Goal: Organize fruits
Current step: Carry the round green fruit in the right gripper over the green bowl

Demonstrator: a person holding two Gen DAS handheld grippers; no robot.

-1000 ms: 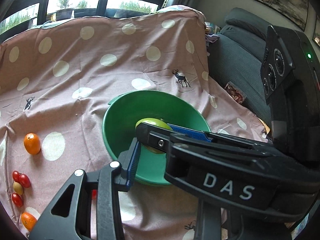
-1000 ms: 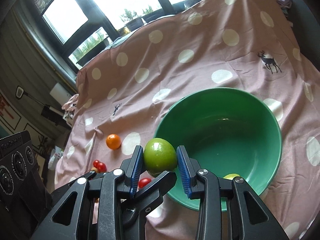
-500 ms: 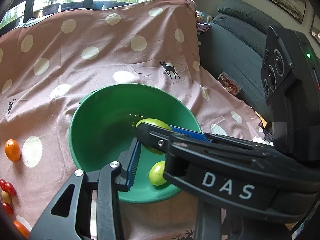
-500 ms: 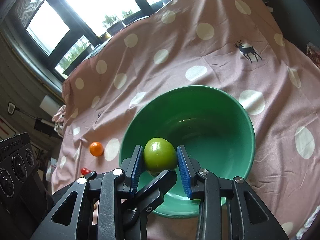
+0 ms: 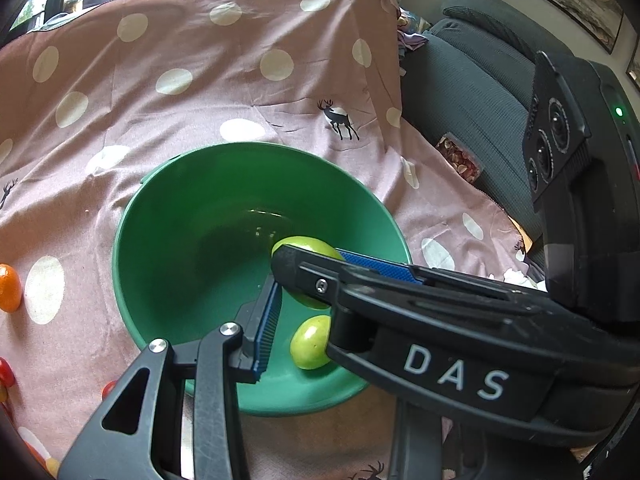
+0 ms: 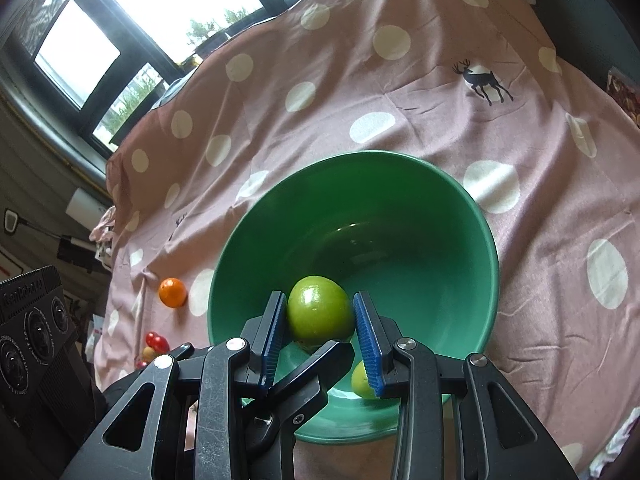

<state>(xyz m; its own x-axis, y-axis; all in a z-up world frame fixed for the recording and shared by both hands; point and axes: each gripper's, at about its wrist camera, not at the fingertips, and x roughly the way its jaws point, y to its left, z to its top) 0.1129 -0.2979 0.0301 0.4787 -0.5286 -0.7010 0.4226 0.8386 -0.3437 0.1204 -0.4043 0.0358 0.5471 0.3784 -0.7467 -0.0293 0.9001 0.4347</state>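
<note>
A green bowl (image 5: 160, 220) (image 6: 440, 216) sits on a pink polka-dot cloth. My right gripper (image 6: 320, 320) is shut on a green apple (image 6: 318, 312) and holds it inside the bowl near its front wall. The same apple (image 5: 308, 246) shows in the left wrist view behind the right gripper's arm. A smaller green fruit (image 5: 310, 342) (image 6: 362, 380) lies at the bowl's bottom. My left gripper's left finger (image 5: 264, 332) reaches over the bowl's near rim; its other finger is hidden, so I cannot tell its state.
An orange (image 6: 173, 292) (image 5: 8, 288) lies on the cloth left of the bowl. Red cherry tomatoes (image 6: 156, 340) lie nearer the front left. A grey sofa (image 5: 480, 80) stands to the right. Windows are behind the cloth.
Both grippers have moved forward over the bowl. The right gripper has carried the apple from the bowl's rim down inside it. The small green fruit has come into view.
</note>
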